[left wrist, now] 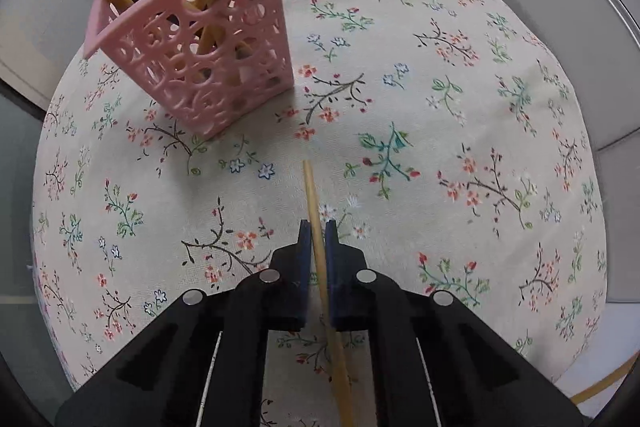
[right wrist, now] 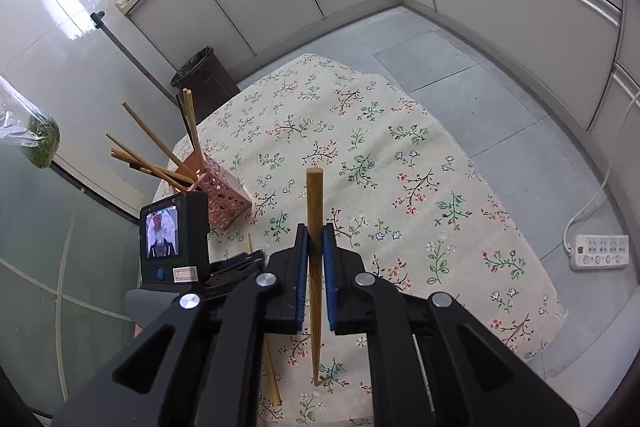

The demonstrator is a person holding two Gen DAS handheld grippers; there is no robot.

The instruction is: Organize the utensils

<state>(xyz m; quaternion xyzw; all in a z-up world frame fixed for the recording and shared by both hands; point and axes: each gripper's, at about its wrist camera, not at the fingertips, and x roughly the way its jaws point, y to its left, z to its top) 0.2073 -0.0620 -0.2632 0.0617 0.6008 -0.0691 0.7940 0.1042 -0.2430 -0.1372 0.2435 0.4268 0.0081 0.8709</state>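
**poster1:** Chopsticks are getting sorted here, pale bamboo ones, thin and tapered. The left gripper (left wrist: 314, 227) is clenching one slim bamboo chopstick (left wrist: 316, 223) between its blue pads, pointing steeply down at the floral tablecloth (left wrist: 460, 107). The stick's tip is reaching out past the fingers toward the far side, and its other end is running back under the gripper body. I can't tell whether it's touching the cloth or already lifted.

**poster2:** And the other hand? The right gripper (right wrist: 315, 231) is also pinching shut on a darker, squarer brown chopstick (right wrist: 315, 203), holding it nearly upright, blunt end up, pointed end hanging just over the cloth.

**poster1:** Yep, so both hands are mid-carry, I'd guess. The pink perforated plastic holder (left wrist: 212, 63) is sitting at the far left of the table, already bristling with bamboo sticks leaning out in every direction. There's an orange-pink inner cup in it too.

**poster2:** Next move looks like swinging each stick over to that holder's open top and dropping it in tip first. Tricky part is threading past the ones already fanning out. Those thin sticks could pivot in the pads if they bump something.

**poster1:** Also one more loose bamboo chopstick (right wrist: 272, 383) is lying on the cloth near the bottom left of the right view, so it's not finished yet.
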